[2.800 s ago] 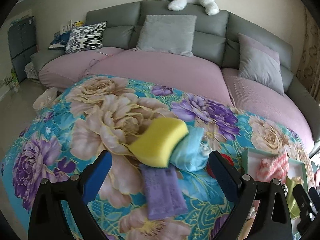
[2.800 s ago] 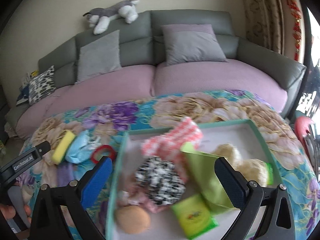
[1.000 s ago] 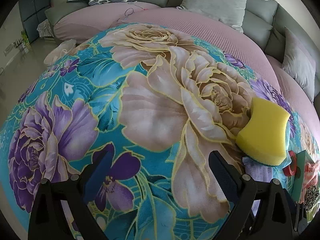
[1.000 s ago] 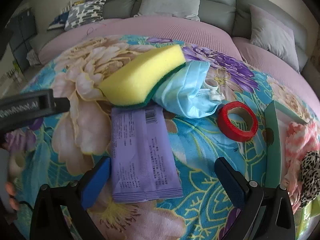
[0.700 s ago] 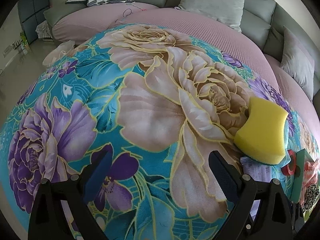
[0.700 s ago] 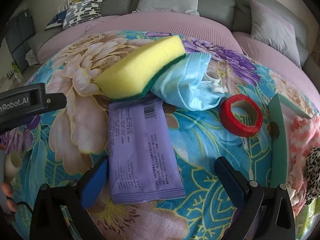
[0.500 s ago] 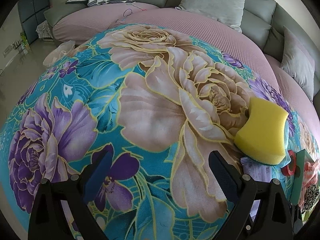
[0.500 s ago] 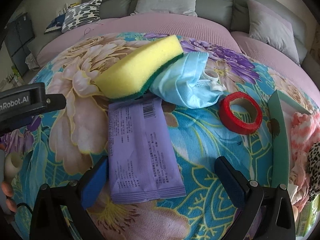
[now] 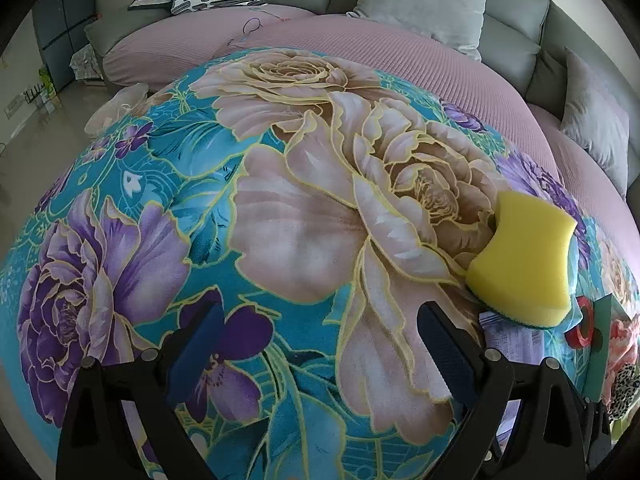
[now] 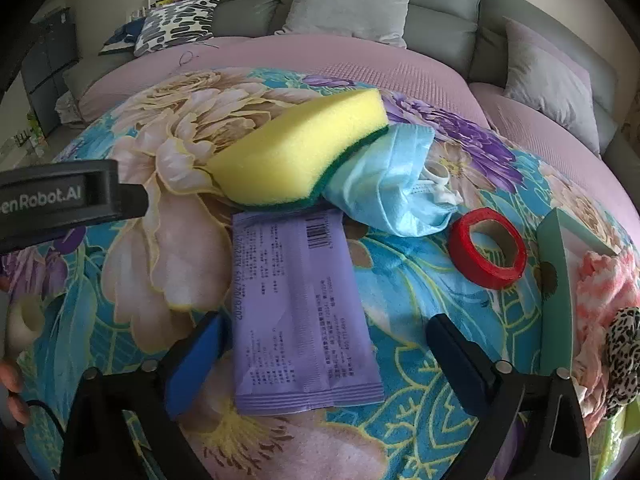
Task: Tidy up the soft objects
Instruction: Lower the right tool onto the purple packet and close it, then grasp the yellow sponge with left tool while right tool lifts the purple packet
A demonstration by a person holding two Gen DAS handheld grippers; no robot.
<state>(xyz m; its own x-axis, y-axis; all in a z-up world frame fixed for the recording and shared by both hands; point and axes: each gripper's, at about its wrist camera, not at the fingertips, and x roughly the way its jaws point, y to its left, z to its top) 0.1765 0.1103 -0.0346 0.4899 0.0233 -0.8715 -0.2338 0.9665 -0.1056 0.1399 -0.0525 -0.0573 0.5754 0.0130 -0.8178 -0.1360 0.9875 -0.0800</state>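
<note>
A yellow sponge [image 10: 296, 156] with a green underside lies on the flowered cloth, leaning on a crumpled light blue face mask [image 10: 392, 188]. A purple wipes packet [image 10: 300, 308] lies flat just in front of them. My right gripper [image 10: 324, 344] is open, low over the cloth, its fingers either side of the packet's near end. My left gripper [image 9: 320, 336] is open and empty over bare cloth; the sponge [image 9: 524, 264] is to its right. The green box [image 10: 556, 292] at the right holds a pink knitted item [image 10: 604, 280] and a leopard-print item [image 10: 624, 344].
A red tape roll [image 10: 486, 252] lies between the mask and the box. The left gripper's body [image 10: 60, 200] reaches in at the left of the right wrist view. A grey sofa with pink seat covers and cushions [image 9: 424, 0] stands behind the table.
My right gripper has left the box and come down over the purple packet, edging closer over the last second. My left gripper swung left, away from the pile, and now holds still.
</note>
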